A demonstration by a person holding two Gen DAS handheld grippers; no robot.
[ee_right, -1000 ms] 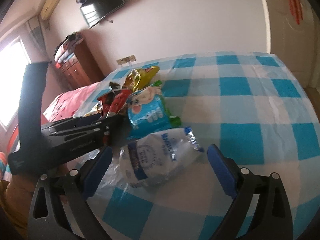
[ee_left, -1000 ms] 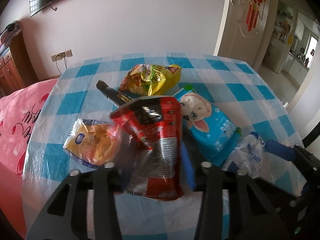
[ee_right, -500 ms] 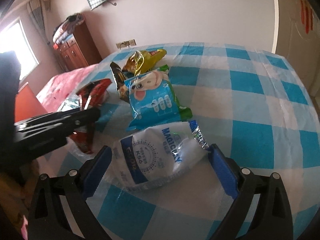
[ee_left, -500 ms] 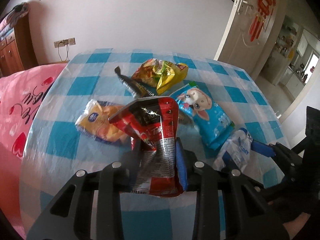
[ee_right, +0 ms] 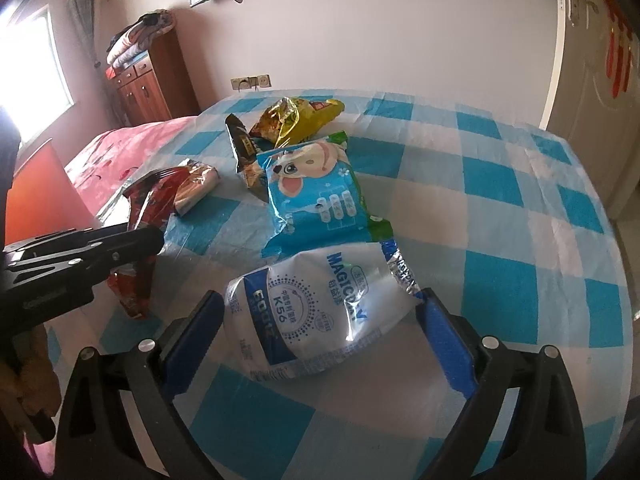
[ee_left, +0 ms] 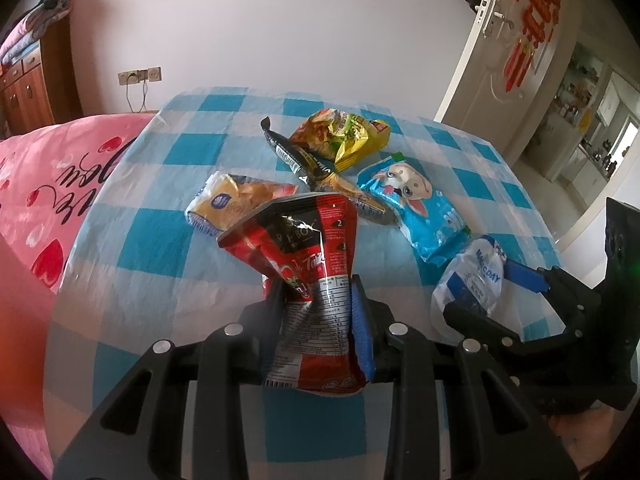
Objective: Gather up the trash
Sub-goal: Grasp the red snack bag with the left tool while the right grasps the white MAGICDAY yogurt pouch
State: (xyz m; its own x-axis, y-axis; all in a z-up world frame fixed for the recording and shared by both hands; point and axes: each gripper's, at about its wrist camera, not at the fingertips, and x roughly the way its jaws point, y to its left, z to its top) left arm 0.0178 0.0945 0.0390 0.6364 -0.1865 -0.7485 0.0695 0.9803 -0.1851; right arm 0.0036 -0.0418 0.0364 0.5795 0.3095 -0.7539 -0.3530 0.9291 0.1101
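Wrappers lie scattered over the blue-and-white checked tablecloth [ee_left: 168,240] in front of me. My left gripper [ee_left: 318,304] is clamped on the crumpled red packet [ee_left: 308,264]; its jaws have just been closing on it, the foil now pinched at the waist between the pads, its top flaring open above them. From the right wrist view I see that packet hanging from the left gripper's black fingers [ee_right: 120,246], its lower end down near the cloth; whether it touches I cannot tell.

My right gripper [ee_right: 320,312] stands with its jaws wide apart around the white-and-blue bag [ee_right: 320,312], which lies flat on the cloth. The blue pads [ee_right: 448,344] flank the bag on either side; the right one sits just at the bag's crimped corner, but neither squeezes it.

Beyond the bag, touching its far edge, lies the light-blue pack with a cartoon dog [ee_right: 316,196]. Further back are a dark slim wrapper [ee_left: 304,160] and a yellow chip bag [ee_left: 344,136], overlapping each other. An orange snack bag [ee_left: 232,204] lies behind the red packet. A pink bedspread [ee_left: 52,184] sits beside the table.
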